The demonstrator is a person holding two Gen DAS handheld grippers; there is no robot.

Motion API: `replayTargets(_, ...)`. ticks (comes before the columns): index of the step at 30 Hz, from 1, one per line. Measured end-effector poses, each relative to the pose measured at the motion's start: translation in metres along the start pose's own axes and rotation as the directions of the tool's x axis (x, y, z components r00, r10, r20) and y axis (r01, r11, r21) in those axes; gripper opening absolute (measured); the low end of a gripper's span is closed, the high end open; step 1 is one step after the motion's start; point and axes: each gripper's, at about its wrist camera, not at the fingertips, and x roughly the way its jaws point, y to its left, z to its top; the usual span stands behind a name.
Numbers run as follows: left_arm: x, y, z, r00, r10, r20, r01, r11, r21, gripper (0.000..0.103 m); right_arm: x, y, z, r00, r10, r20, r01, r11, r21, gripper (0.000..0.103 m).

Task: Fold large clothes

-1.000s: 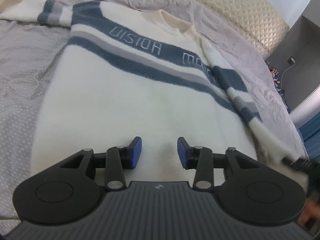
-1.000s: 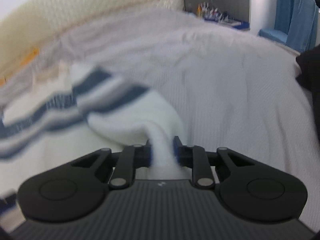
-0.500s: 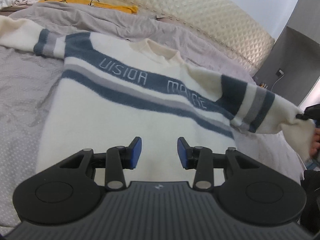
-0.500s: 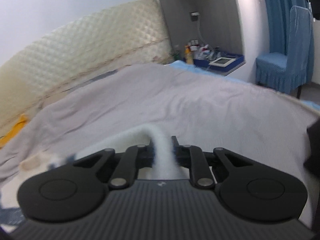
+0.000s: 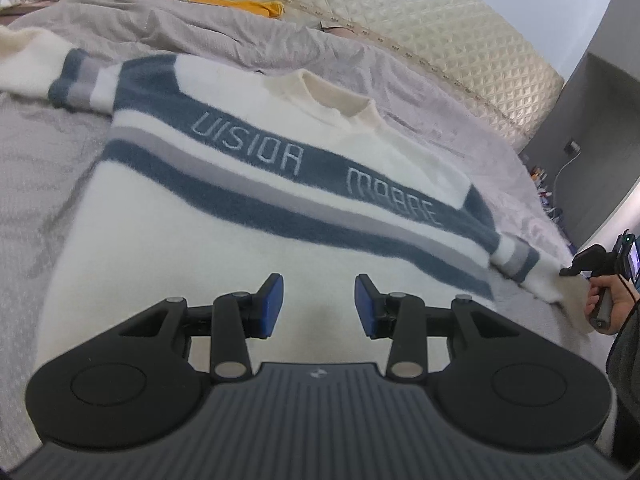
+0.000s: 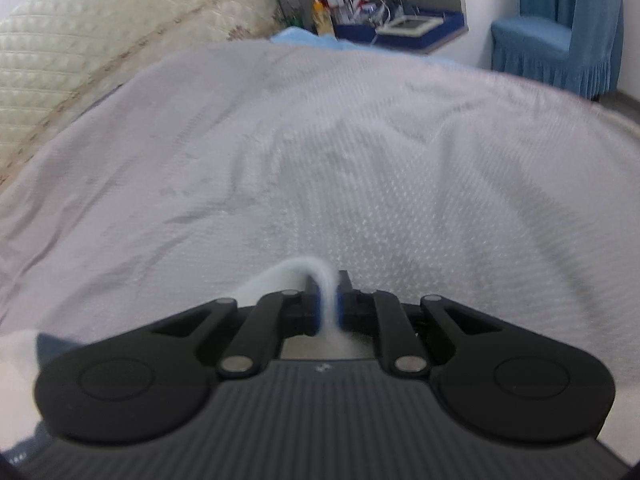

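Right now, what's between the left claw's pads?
Nothing held: left wrist view shows the left claw open, with only the sweater lying beneath the gap.

A home bedroom: a wide bed under a grey textured bedspread (image 6: 280, 160) fills the near scene, a cream quilted padded headboard (image 5: 440, 28) runs along its far side, and a blue skirted fabric chair (image 6: 560, 52) stands far right
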Motion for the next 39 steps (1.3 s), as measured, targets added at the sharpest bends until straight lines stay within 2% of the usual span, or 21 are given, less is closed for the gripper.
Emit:
replayTargets(4,0.013,0.008,0.003,1.0,-0.004,-0.026,0.004,1.0,-0.025,0.045,0.002,-0.017,-0.001,0.997,0.08,-0.001,-0.079,0.987,0.139,0.014)
replayTargets(6,0.016,0.01,0.004,1.0,-0.006,-0.031,0.005,0.999,-0.032,0.045,-0.006,-0.022,-0.001,0.993,0.118,0.012,-0.119,0.979,0.168,0.016)
replayTargets(7,0.016,0.009,0.004,1.0,-0.007,-0.026,0.007,1.0,-0.029,0.045,-0.012,-0.024,-0.001,0.991,0.135,0.022,-0.137,0.974,0.181,0.023)
replayTargets(8,0.016,0.008,0.003,1.0,-0.008,-0.022,0.008,1.0,-0.025,0.045,-0.02,-0.025,-0.003,0.989,0.147,0.034,-0.151,0.969,0.194,0.034)
replayTargets(9,0.016,0.008,0.003,1.0,-0.008,-0.019,0.008,1.0,-0.018,0.045,-0.028,-0.026,-0.004,0.986,0.16,0.051,-0.167,0.964,0.207,0.042)
replayTargets(10,0.014,0.006,0.002,1.0,-0.011,-0.016,0.011,1.0,-0.016,0.045,-0.04,-0.027,-0.007,0.978,0.188,0.088,-0.203,0.954,0.219,0.057)
replayTargets(11,0.013,0.006,0.002,1.0,-0.018,-0.013,0.017,1.0,-0.015,0.045,-0.05,-0.028,-0.01,0.971,0.207,0.122,-0.23,0.947,0.226,0.068)
replayTargets(14,0.005,0.001,-0.003,1.0,-0.031,-0.005,0.031,1.0,-0.003,0.045,-0.082,-0.032,-0.026,0.944,0.248,0.219,-0.304,0.911,0.278,0.068)
replayTargets(17,-0.003,-0.001,-0.007,0.999,-0.055,-0.001,0.055,0.999,-0.001,0.045,-0.1,-0.04,-0.051,0.922,0.278,0.269,-0.367,0.847,0.383,0.068)
replayTargets(24,-0.027,-0.004,-0.018,0.997,-0.072,0.017,0.072,0.997,0.013,0.045,-0.111,-0.061,-0.108,0.93,0.287,0.231,-0.368,0.746,0.555,0.068)
replayTargets(25,-0.028,-0.004,-0.018,0.997,-0.078,0.016,0.078,0.997,0.01,0.045,-0.111,-0.063,-0.11,0.936,0.277,0.217,-0.352,0.746,0.565,0.068)
replayTargets(27,-0.029,-0.005,-0.017,0.997,-0.08,0.015,0.08,0.997,0.012,0.045,-0.108,-0.064,-0.111,0.96,0.231,0.158,-0.28,0.776,0.565,0.068)
replayTargets(30,-0.026,-0.006,-0.018,0.998,-0.069,0.01,0.069,0.997,0.023,0.045,-0.095,-0.071,-0.114,0.974,0.188,0.126,-0.226,0.794,0.564,0.068)
replayTargets(33,-0.021,-0.003,-0.019,0.998,-0.065,-0.008,0.065,0.998,0.014,0.045,-0.074,-0.081,-0.118,0.974,0.186,0.13,-0.227,0.778,0.586,0.065)
replayTargets(36,-0.016,-0.003,-0.019,0.998,-0.057,-0.017,0.058,0.998,0.023,0.045,-0.062,-0.084,-0.114,0.964,0.169,0.206,-0.261,0.752,0.605,0.064)
replayTargets(39,-0.011,-0.004,-0.019,0.998,-0.051,-0.029,0.052,0.998,0.029,0.045,-0.049,-0.085,-0.104,0.955,0.157,0.251,-0.279,0.76,0.587,0.058)
